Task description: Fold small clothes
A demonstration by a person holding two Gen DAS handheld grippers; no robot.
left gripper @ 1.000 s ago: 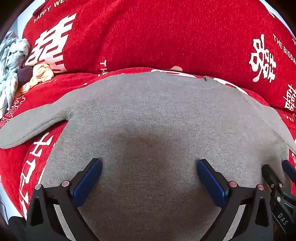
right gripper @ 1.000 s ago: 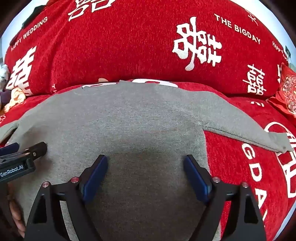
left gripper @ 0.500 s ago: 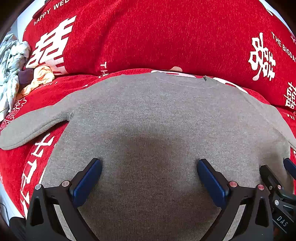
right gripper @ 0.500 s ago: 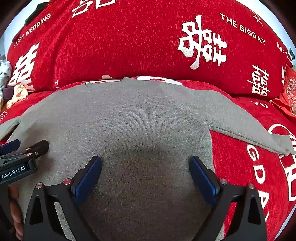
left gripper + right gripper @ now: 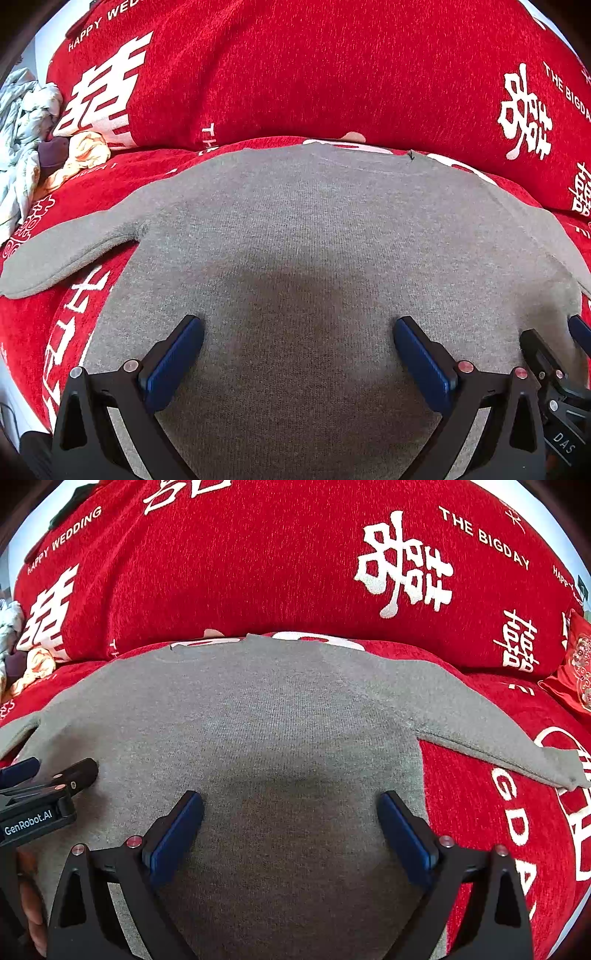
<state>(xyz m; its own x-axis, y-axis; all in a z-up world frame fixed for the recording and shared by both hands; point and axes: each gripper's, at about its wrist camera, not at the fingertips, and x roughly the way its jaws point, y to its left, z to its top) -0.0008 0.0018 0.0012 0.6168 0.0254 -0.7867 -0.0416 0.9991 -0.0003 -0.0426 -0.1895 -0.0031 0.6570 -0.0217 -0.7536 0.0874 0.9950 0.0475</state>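
While you hold both tools low over the sofa, the grey sweater [image 5: 317, 229] lies flat on the red seat cover [image 5: 495, 834], its neck toward the backrest and its two sleeves spread out to the sides. The knit is fine and a little fuzzy; the cover is a rough chenille with white woven characters and letters. Your left tongs [image 5: 297, 354] are spread wide above the lower body of the sweater, pinching nothing. Your right tongs [image 5: 290, 830] are also spread wide, with only flat cloth below. Crumpled light clothes [image 5: 26, 140] lie at the far left.
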